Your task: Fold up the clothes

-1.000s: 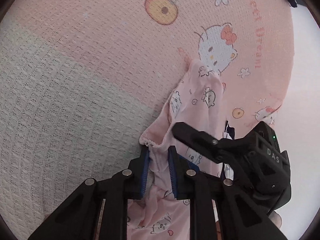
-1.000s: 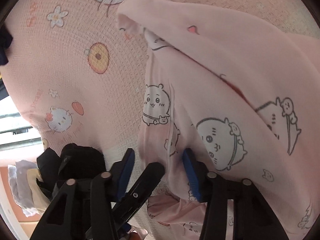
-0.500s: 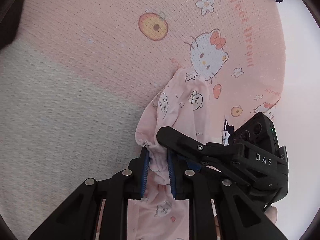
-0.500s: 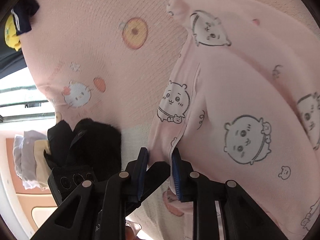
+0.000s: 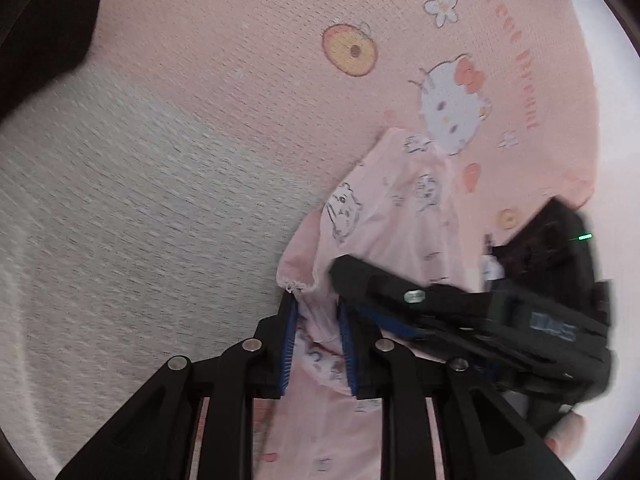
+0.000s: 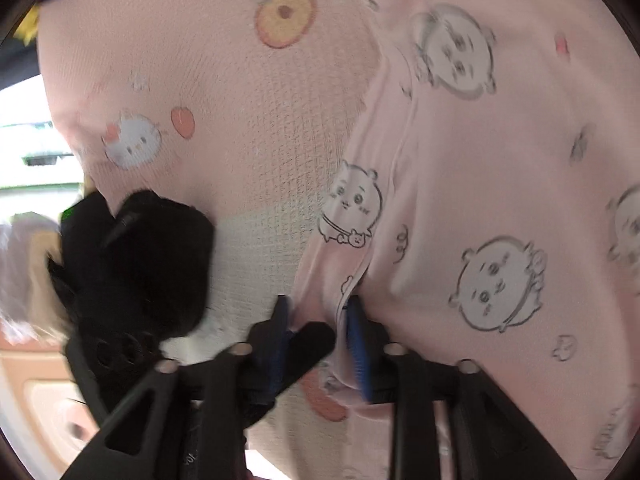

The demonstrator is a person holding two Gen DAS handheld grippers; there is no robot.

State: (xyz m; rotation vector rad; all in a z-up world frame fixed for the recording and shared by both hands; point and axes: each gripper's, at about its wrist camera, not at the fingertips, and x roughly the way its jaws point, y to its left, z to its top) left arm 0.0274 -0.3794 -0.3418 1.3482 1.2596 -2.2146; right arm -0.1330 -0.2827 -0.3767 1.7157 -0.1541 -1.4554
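A pale pink garment (image 5: 404, 216) printed with small cartoon animals lies on a waffle-weave blanket (image 5: 224, 92), its gathered, frilled edge running in between the blue pads of the left hand-held gripper (image 5: 316, 344). From there the cloth stretches ahead and to the right of that gripper, its long axis slanting toward a white cat figure printed on the blanket. The left hand-held gripper points steeply down, jaws opening at a narrow gap with the fabric bunched between them; whether the pads still press it cannot be told.

In the right wrist view the same garment (image 6: 480, 184) spreads ahead and to the right of the right hand-held gripper (image 6: 320, 340), a raised seam running from its jaws up and away. This gripper also tilts downward, its jaws opening fairly wide, a fold of cloth lying between them against the right pad. The left gripper's black finger crosses just under its left pad.

The cloth is thin, soft and smooth. The blanket is coarse and gridded, pink with fruit, flowers and lettering beyond the grippers, grey-white to their left.
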